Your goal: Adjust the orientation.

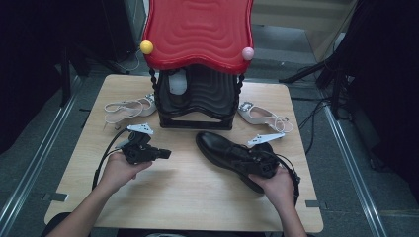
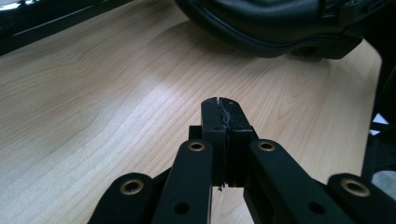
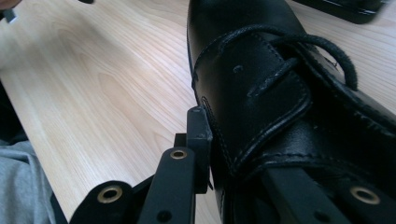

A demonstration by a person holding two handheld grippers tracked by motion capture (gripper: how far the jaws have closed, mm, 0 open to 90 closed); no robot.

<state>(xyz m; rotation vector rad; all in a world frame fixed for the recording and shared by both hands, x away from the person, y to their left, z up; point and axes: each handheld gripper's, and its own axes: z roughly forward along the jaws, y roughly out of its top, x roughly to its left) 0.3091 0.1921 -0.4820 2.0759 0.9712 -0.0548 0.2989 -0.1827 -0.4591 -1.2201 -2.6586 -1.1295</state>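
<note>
Black jaws of the right gripper (image 3: 212,154) pinch the side wall of the black shoe (image 3: 280,93) at its opening, one jaw outside and one inside. On the table (image 1: 197,197) the shoe lies at about four o'clock, toe toward eleven. Its leather looks stiff, smooth and fairly heavy, so the collar seems the firmest hold. The left gripper (image 2: 219,105), at eight o'clock, has its jaws pressed together on nothing.

Bare wooden tabletop (image 1: 188,182) lies open in front of me, between my hands. Ahead, the black-and-red plastic shoe rack (image 1: 197,64) blocks the middle, white strappy sandals (image 1: 129,108) flank it, and the black leather lace-up shoe (image 1: 232,154) bars my right.
</note>
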